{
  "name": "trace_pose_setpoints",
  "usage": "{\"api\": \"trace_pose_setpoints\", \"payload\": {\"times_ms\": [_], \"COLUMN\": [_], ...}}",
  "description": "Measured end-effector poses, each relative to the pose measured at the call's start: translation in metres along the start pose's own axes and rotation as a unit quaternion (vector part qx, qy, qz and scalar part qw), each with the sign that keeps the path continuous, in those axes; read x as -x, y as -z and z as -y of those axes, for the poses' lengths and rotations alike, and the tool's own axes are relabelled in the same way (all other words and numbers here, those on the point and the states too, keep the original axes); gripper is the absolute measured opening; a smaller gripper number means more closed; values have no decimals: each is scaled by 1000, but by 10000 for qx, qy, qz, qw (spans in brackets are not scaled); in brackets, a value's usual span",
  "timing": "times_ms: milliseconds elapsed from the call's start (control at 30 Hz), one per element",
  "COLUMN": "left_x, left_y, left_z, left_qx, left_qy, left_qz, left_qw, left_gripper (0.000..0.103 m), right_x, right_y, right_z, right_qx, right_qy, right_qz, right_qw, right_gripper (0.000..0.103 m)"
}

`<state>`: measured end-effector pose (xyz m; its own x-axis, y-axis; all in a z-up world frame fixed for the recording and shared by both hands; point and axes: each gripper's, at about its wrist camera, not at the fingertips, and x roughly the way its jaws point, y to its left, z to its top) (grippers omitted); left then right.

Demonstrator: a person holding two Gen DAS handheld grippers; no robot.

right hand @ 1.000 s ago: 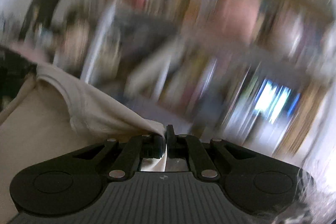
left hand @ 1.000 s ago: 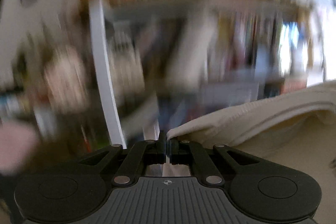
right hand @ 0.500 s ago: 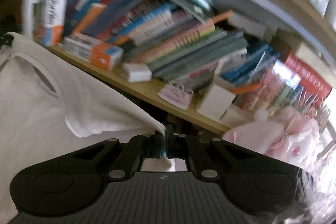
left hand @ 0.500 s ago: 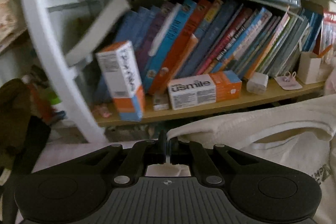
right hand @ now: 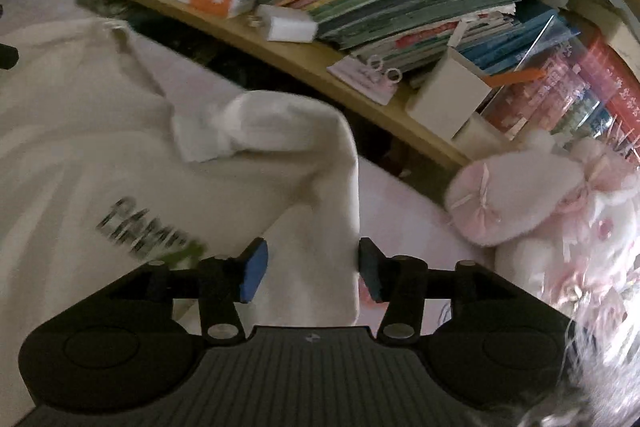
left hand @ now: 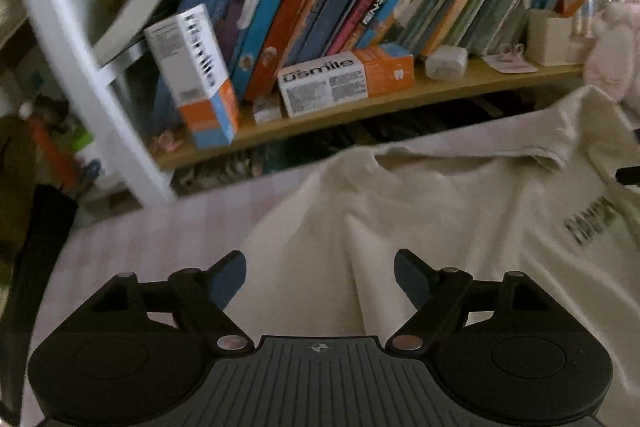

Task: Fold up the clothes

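A cream T-shirt [left hand: 440, 227] with dark printed letters lies spread on a pale pink surface [left hand: 152, 247]. My left gripper [left hand: 320, 277] is open and empty, just above the shirt's left shoulder area. In the right wrist view the same shirt [right hand: 100, 155] shows its right sleeve [right hand: 272, 123] folded back on itself. My right gripper [right hand: 310, 273] is open and empty over the shirt's right edge.
A wooden shelf [left hand: 360, 107] with leaning books and an orange and white box [left hand: 344, 79] runs along the far side. A white post [left hand: 80, 67] stands at the left. A pink and white plush toy [right hand: 540, 199] lies at the right, beside the shirt.
Both grippers held the shirt up by its top corners. They have lowered it onto the surface and opened, letting it go.
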<state>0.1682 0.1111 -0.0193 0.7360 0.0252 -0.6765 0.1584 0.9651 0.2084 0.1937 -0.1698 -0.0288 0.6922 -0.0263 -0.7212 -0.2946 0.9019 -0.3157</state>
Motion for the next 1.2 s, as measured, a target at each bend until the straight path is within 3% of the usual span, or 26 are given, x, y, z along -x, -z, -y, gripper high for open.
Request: {"api": "trace_pose_setpoints", "payload": {"times_ms": [267, 433, 633, 867, 1200], "left_x": [89, 127, 148, 149, 137], "left_y": [100, 137, 146, 147, 145], "left_z": [19, 24, 35, 45, 15], "left_qx": [627, 1132, 1159, 868, 882], "left_qy": [-182, -225, -33, 18, -138], "left_qz": [-152, -212, -149, -95, -42], "left_qw": [9977, 9931, 9931, 9962, 9960], "left_gripper": [84, 84, 84, 84, 84], "right_x": [80, 120, 150, 164, 156], "right_y": [63, 93, 115, 125, 136], "right_z": [-26, -57, -85, -102, -92], "right_qx": [-427, -842, -1497, -1470, -1884], "right_qy": [-346, -392, -511, -462, -309], "right_qz": [77, -61, -226, -319, -639], "right_qw": [9985, 9957, 9872, 9875, 9795], "right_gripper": [50, 51, 54, 53, 48]}}
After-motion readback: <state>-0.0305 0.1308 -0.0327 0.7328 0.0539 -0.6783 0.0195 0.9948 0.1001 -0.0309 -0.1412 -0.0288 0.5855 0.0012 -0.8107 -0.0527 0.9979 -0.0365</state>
